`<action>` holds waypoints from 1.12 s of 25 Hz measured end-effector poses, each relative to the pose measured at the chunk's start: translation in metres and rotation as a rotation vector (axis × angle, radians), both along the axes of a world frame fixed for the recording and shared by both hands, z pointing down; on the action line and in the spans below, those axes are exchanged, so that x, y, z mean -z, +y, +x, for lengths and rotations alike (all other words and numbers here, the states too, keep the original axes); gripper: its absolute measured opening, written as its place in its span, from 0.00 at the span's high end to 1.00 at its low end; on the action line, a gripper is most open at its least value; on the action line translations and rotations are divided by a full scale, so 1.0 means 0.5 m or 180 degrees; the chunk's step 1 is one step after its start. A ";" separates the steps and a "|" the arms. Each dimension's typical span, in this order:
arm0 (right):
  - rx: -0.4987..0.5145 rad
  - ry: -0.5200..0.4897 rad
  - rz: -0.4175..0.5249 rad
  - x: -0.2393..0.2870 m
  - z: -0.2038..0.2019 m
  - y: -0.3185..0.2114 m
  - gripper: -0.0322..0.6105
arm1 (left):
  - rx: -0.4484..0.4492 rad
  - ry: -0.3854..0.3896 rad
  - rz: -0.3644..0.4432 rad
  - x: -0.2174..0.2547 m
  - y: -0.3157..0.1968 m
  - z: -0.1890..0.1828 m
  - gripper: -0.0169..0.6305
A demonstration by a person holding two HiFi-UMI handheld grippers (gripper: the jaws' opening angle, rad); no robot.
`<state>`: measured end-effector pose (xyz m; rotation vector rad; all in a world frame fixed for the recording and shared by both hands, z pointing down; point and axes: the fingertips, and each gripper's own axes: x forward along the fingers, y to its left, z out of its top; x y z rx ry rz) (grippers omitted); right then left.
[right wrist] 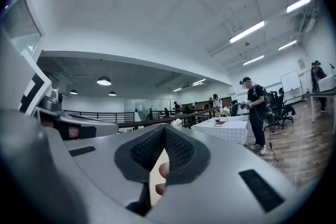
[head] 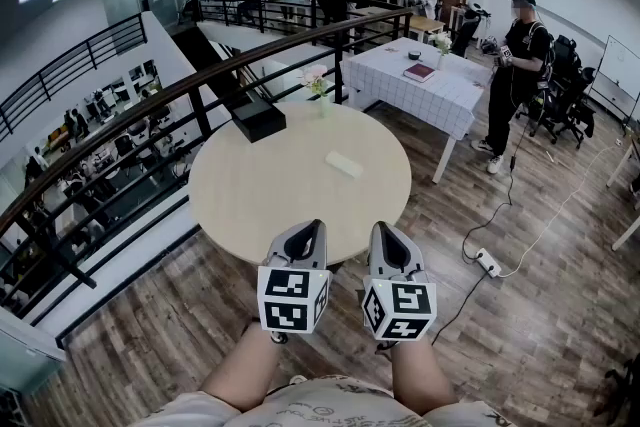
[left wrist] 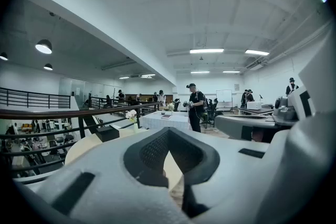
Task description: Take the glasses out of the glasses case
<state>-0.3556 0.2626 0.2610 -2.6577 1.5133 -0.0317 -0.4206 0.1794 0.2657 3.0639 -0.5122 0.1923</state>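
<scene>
Big round wooden surface fills the middle of the head view. Both grippers sit side by side at its near edge, pointing across it. The left gripper has its jaws closed up tight with nothing in them, and the right gripper is the same, jaws pressed together and empty. A black box sits at the far left rim. The glasses case (small, white, oblong) lies near the middle, well apart from both grippers and untouched.
</scene>
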 end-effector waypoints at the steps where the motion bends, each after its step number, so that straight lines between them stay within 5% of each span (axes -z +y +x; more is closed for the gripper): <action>1: 0.0003 0.0002 -0.0005 -0.001 0.006 0.002 0.94 | 0.0002 0.0001 0.0004 0.000 0.004 0.006 0.96; 28: -0.0061 -0.0186 -0.0011 -0.065 0.141 0.184 0.94 | -0.0176 -0.0121 -0.0048 -0.060 0.181 0.171 0.96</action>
